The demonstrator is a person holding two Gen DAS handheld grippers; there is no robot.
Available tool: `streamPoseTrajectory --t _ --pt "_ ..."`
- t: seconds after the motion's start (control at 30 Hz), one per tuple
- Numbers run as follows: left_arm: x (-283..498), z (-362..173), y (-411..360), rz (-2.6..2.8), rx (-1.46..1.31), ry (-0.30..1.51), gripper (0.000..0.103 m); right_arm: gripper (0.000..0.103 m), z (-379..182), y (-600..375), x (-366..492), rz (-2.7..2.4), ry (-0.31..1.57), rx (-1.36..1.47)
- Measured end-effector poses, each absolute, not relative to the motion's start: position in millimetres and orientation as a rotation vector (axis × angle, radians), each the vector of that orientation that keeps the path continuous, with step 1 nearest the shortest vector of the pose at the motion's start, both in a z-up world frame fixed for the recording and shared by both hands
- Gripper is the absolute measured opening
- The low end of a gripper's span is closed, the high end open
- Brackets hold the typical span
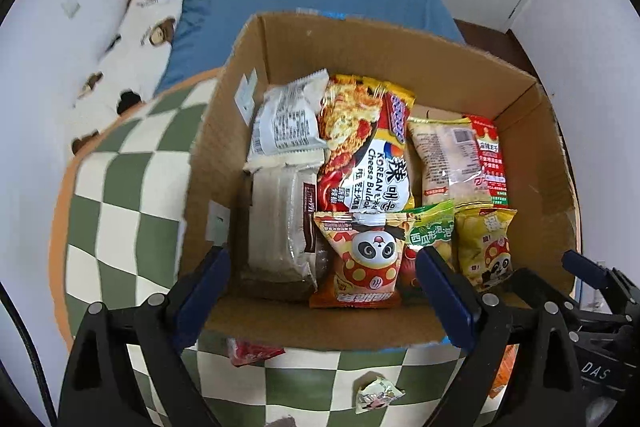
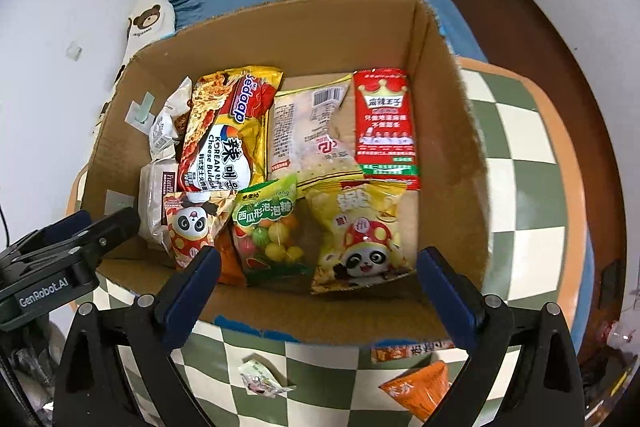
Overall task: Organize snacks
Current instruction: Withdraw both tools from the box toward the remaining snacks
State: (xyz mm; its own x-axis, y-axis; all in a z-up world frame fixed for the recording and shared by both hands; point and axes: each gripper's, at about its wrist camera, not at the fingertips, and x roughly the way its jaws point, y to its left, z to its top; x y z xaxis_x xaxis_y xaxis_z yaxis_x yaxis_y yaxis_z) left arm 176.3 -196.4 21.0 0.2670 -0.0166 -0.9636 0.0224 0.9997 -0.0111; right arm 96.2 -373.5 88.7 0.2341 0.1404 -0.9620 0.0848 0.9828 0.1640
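Cardboard box point(image 1: 360, 43) packed with snack packets point(image 2: 360, 235) on checkered cushion point(image 1: 120, 187); left gripper point(image 1: 324, 291) and right gripper point(image 2: 320, 291) both spread wide, holding nothing.

one cardboard box point(image 2: 448, 99), two panda packets point(image 2: 360, 239)

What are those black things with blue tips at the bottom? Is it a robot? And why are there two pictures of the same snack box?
No robot: a person holds two tongs, one in each hand, each with a camera. One picture looks along the left tongs, the other along the right tongs. Both are open and hold nothing. They hang over a brown cardboard box of snack packets, like the yellow panda packet. The box sits on a green and white checkered cushion, where a small crumpled wrapper lies loose.
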Motion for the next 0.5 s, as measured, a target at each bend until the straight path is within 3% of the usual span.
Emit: streamPoseTrajectory --t 0.5 --pt "91 100 -199 -0.034 0.044 1.04 0.095 0.1 173 -365 20 -0.014 1.063 0.085"
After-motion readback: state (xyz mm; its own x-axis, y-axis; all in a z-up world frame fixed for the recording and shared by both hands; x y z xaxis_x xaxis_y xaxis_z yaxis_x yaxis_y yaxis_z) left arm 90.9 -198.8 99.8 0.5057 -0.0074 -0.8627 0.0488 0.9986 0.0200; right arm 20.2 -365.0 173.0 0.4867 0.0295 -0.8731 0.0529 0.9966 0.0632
